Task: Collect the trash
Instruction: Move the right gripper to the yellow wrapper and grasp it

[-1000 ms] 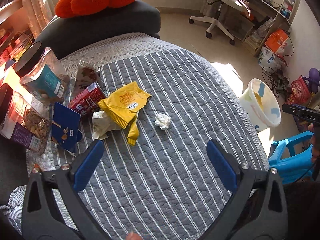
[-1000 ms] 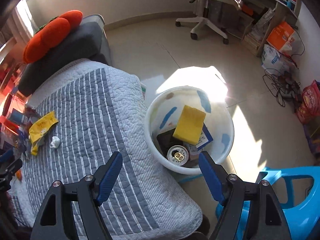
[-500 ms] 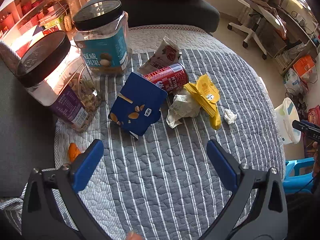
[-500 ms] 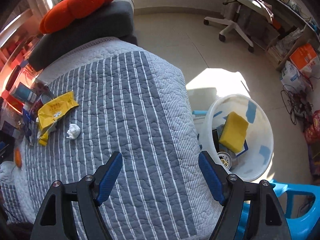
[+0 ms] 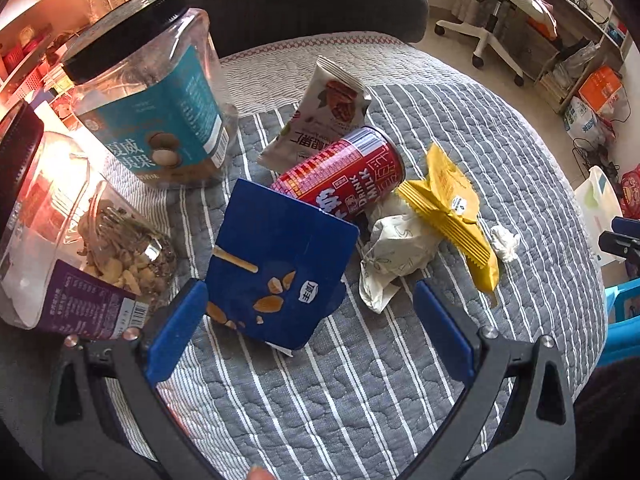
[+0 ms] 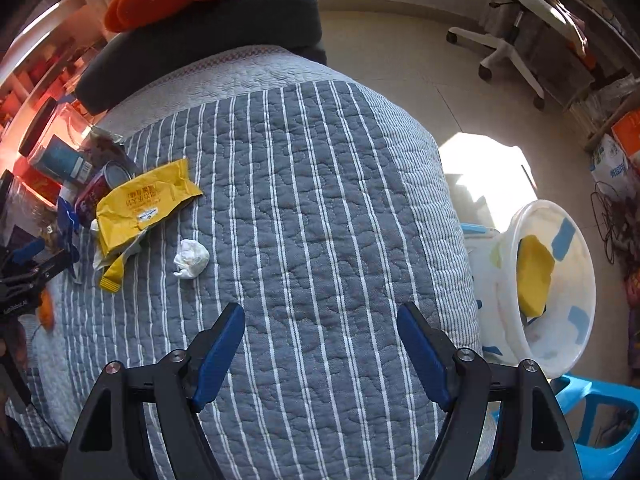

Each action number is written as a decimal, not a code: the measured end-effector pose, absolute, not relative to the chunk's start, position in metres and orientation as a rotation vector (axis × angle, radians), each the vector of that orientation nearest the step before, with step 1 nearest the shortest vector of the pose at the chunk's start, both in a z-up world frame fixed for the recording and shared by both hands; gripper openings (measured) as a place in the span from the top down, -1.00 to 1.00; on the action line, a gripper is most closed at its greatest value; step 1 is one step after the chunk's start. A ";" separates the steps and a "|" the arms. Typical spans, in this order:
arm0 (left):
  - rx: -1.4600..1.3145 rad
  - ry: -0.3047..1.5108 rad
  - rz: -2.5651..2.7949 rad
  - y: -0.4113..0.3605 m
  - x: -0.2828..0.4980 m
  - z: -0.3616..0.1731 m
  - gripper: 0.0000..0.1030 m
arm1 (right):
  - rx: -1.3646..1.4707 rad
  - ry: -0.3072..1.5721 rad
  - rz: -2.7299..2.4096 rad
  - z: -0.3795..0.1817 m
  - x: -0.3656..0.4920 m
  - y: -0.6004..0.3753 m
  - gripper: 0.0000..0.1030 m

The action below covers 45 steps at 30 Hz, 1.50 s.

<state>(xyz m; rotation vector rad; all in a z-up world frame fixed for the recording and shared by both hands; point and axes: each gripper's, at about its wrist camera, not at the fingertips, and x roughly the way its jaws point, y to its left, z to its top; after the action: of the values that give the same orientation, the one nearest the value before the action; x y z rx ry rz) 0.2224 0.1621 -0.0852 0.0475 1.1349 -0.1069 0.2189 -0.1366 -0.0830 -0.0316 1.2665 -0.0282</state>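
Observation:
In the left wrist view, my left gripper [image 5: 310, 320] is open and low over a trash pile on the striped quilt [image 5: 360, 400]. A blue snack box [image 5: 280, 264] lies between its fingers, close to the left pad. Behind the box are a red milk can [image 5: 344, 176], a grey snack packet [image 5: 324, 116], a crumpled white wrapper [image 5: 396, 248], a yellow wrapper [image 5: 448, 208] and a small tissue wad [image 5: 506, 242]. My right gripper [image 6: 320, 320] is open and empty above bare quilt, right of the tissue wad [image 6: 192, 258] and yellow wrapper [image 6: 144, 204].
Two clear nut jars [image 5: 152, 96] [image 5: 60, 240] stand at the left of the pile. A white bin [image 6: 552, 288] holding a yellow pack sits on the floor off the quilt's right edge, beside a blue stool [image 6: 592, 412]. A grey cushion [image 6: 200, 28] lies behind.
My left gripper has swung left and dropped toward the pile, so the blue box now sits between its fingers. My right gripper has moved from over the bin to over the quilt.

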 end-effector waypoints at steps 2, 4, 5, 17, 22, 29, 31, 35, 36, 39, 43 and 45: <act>0.041 1.153 -0.094 0.167 0.229 -0.092 -0.98 | -0.027 1.275 -0.037 -0.086 0.223 -0.139 -0.54; 0.013 1.162 -0.078 0.178 0.234 -0.097 -0.98 | -0.025 1.280 -0.041 -0.088 0.226 -0.141 -0.54; -0.004 1.165 -0.071 0.183 0.236 -0.100 -0.98 | -0.024 1.282 -0.043 -0.088 0.228 -0.141 -0.54; -0.122 1.177 -0.123 0.199 0.236 -0.105 -0.70 | -0.036 1.292 -0.015 -0.097 0.237 -0.118 -0.54; -0.152 1.172 -0.119 0.206 0.216 -0.083 -0.69 | -0.025 1.277 0.021 -0.098 0.244 -0.096 -0.54; -0.147 1.178 -0.052 0.212 0.182 -0.058 -0.70 | 0.041 1.253 0.137 -0.101 0.268 -0.044 -0.54; -0.161 1.184 -0.041 0.213 0.175 -0.056 -0.69 | 0.081 1.255 0.167 -0.104 0.278 -0.032 -0.54; -0.191 1.189 -0.030 0.219 0.169 -0.054 -0.69 | 0.214 1.250 0.181 -0.117 0.302 -0.020 -0.54; -0.197 1.189 -0.029 0.220 0.168 -0.053 -0.69 | 0.257 1.246 0.177 -0.121 0.307 -0.020 -0.54; -0.209 1.187 -0.025 0.222 0.168 -0.053 -0.70 | 0.388 1.242 0.170 -0.135 0.319 -0.022 -0.54; -0.190 1.203 -0.016 0.222 0.171 -0.058 -0.70 | 0.469 1.262 0.152 -0.155 0.331 -0.018 -0.54; -0.183 1.213 -0.006 0.219 0.174 -0.061 -0.70 | 0.448 1.276 0.137 -0.162 0.333 -0.013 -0.54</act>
<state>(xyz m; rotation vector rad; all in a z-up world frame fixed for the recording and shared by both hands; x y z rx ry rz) 0.1738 0.2193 -0.0614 -0.1830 1.2128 -0.0058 0.3327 -0.0127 -0.1617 0.4479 1.2757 0.1372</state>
